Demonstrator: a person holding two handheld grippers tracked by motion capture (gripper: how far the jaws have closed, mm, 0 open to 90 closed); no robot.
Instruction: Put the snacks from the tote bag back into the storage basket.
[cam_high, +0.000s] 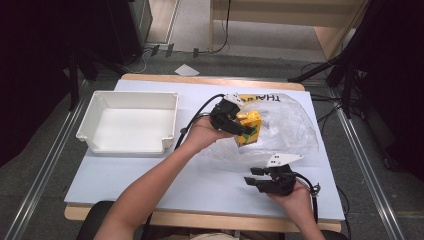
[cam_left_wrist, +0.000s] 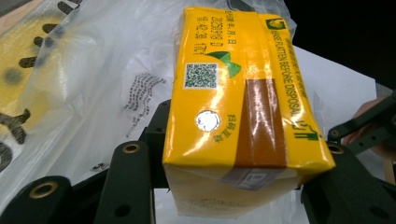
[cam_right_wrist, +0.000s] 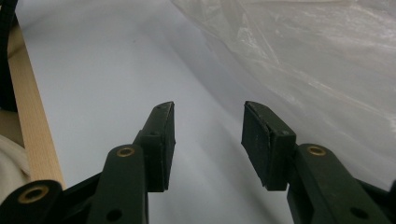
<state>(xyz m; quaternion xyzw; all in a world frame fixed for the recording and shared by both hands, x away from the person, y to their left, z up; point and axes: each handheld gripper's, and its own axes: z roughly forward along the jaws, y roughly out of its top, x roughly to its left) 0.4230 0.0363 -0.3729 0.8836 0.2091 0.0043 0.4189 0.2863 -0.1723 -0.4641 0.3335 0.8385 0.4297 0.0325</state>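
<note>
The yellow drink carton clamped between the left gripper jaws is glossy coated paperboard with a silver foil straw seal. Behind it lies a thin, translucent, crinkled plastic bag. The right gripper has matt black plastic jaws with brass-coloured rivets. Below it, the table is smooth matt white with a bare wood edge.

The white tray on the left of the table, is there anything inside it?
The white tray looks empty in the high view: bare white floor and walls. The yellow carton is held by the left gripper over the clear plastic bag, not in the tray.
</note>
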